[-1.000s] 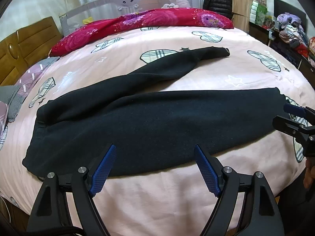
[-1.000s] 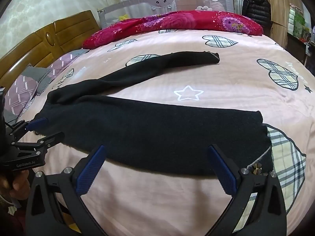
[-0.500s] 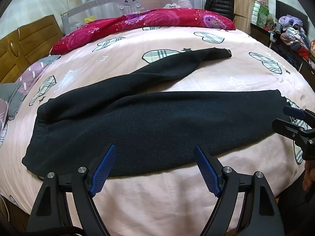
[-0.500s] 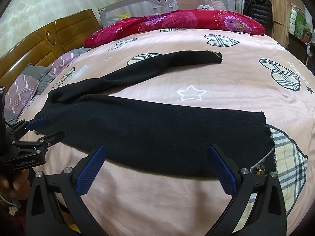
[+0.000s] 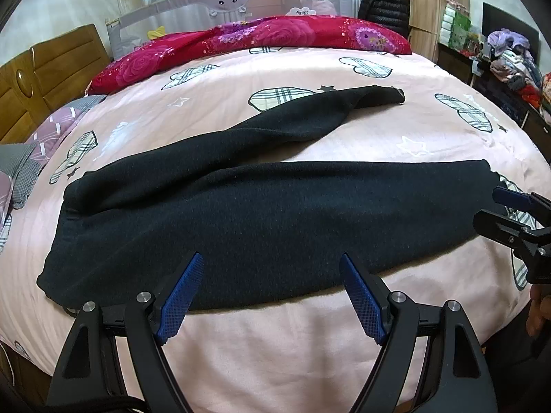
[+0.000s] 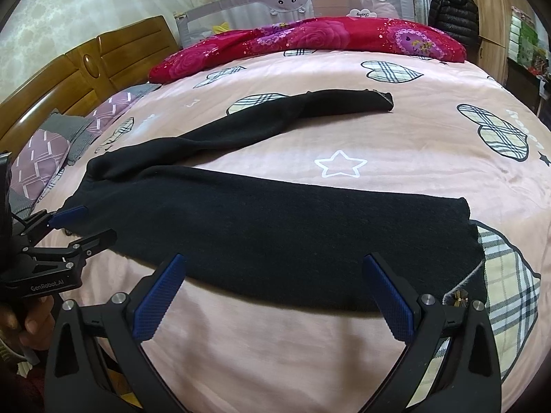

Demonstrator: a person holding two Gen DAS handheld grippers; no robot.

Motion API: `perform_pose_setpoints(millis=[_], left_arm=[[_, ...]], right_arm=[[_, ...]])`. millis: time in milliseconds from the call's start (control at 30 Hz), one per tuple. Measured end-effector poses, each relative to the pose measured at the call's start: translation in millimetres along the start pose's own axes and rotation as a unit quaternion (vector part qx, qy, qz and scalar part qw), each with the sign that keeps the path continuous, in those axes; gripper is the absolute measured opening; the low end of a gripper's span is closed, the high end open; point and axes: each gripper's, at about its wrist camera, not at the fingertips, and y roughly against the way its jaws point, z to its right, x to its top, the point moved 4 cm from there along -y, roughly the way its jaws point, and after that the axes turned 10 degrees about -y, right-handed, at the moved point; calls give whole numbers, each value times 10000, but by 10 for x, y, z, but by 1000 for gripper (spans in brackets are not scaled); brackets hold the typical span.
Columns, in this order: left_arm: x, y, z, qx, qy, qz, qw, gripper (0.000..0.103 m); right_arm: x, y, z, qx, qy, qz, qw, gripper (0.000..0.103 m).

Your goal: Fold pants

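Black pants (image 5: 261, 213) lay on a pink bed (image 5: 275, 337). Both tongs, left (image 5: 272, 292) and right (image 6: 275, 296), were wide open, holding nothing. The left one read "GenRobot.AI".

We are holding our left gripper (image 5: 270, 292) and right gripper (image 6: 273, 296) level, side by side, jaws spread wide, gripping nothing.

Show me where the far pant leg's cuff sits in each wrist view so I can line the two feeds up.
Left wrist: the far cuff lies upper right of centre, on the pink bedspread, pointing right.
Right wrist: the far cuff lies upper centre-right, beyond the white star print.
Shared landmark: the red floral quilt along the bed's far edge, behind the cuff in both views.
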Motion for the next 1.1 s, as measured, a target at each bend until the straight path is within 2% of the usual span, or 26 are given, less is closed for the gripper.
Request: perform_pose_setpoints(millis=[1100], left_arm=[[61,-21,-4,-111,-71,-43,9999,82]], right_arm=[[28,36,-48,-46,69,38,10000,102]])
